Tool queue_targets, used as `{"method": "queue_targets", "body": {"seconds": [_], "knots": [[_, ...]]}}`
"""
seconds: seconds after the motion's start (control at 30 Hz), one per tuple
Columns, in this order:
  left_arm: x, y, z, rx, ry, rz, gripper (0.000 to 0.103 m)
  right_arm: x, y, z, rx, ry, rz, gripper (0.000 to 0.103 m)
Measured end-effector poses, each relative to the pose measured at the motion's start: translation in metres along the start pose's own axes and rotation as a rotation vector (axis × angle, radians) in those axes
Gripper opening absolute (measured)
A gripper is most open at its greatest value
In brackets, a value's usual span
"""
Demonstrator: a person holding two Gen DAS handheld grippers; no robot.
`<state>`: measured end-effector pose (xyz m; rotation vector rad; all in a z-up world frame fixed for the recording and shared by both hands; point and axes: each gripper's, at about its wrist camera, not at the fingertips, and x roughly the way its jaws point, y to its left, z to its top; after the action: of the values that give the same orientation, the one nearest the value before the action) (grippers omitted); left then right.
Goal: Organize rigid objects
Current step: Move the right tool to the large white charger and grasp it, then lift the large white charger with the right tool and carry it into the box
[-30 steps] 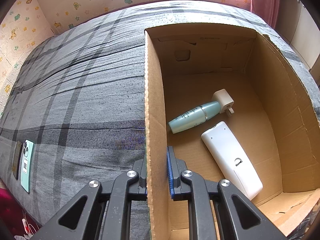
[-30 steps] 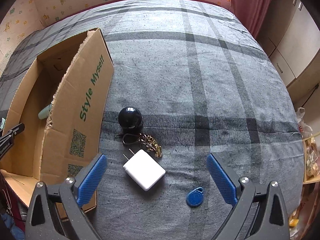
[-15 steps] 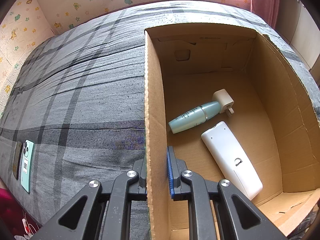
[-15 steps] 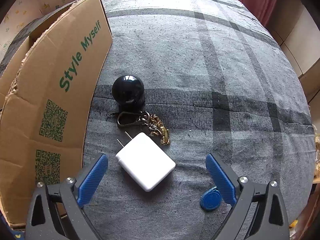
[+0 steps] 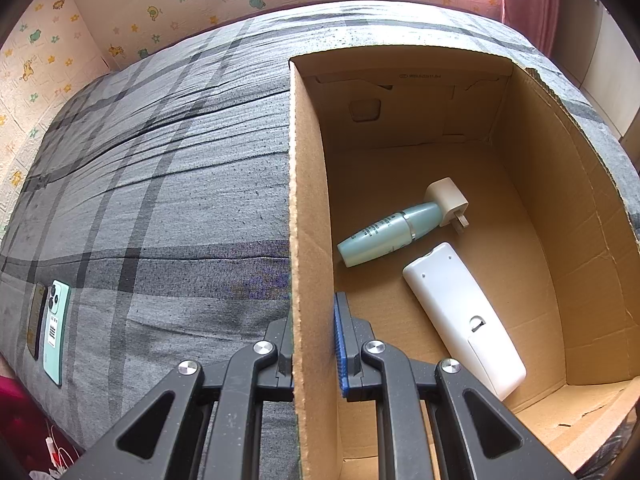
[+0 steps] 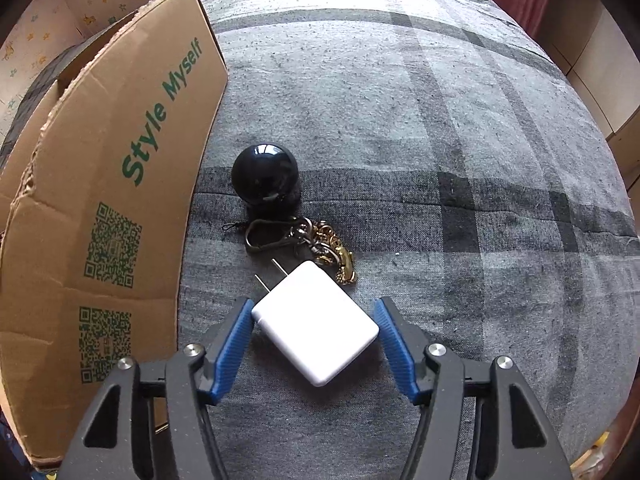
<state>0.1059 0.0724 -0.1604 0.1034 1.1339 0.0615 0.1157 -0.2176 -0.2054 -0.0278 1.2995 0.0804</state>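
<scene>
White charger (image 6: 316, 322) lies on bed (image 6: 460, 140), prongs twd keychain (image 6: 316, 242), betw my right tool (image 6: 314, 334), jaws closing, left pad touching, right just off. Left tool (image 5: 314, 344) clamped on cardboard box (image 5: 310, 208) wall.

Left finger of the black left gripper (image 5: 314, 344) hidden behind the brown cardboard box wall (image 5: 310, 240) it clamps. Gold chain keyring (image 6: 332, 252) partly under the white square charger (image 6: 316, 324) ahead of the right tool. Box bottom corner cut off by frame edge. QR codes (image 6: 114, 244) unreadable.
</scene>
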Motion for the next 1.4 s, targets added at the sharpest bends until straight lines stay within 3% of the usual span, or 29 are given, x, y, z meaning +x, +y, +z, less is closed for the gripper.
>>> {"method": "queue_targets", "body": {"seconds": [0.77,1.4], "knots": [[0.0,0.0,-0.002,-0.004,-0.002,-0.006,0.015,-0.054,0.004,0.008,-0.013,-0.03,-0.038,0.066],[0.002,0.001,0.0,-0.007,0.002,-0.014,0.014,-0.13,0.041,0.048,-0.111,-0.123,-0.019,0.066]]}}
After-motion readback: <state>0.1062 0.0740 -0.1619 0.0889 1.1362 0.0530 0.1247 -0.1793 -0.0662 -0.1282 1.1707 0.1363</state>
